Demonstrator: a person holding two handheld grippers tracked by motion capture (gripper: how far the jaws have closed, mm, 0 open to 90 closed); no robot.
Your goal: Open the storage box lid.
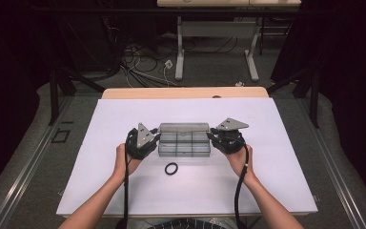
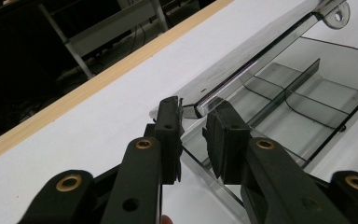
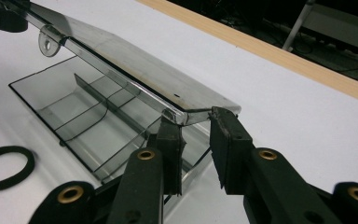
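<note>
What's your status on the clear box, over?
Left gripper shut on clear box lid corner, right gripper at other corner, grip unclear. Lid partly raised. Black ring lies apart, in front.

light: even, from overhead | worktop (image 1: 124, 143): bright white, soft shadows under the forearms | surroundings: dark | box lid (image 3: 135, 81): glare streaks | near tool arms: slightly soft focus

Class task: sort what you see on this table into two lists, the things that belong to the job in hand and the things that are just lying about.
In the job:
- clear compartment box, lid part raised
- left gripper, jaws closed on the box's end wall
- right gripper, jaws astride the other end wall

Lying about:
- black ring, on the white table in front of the box, untouched
</note>
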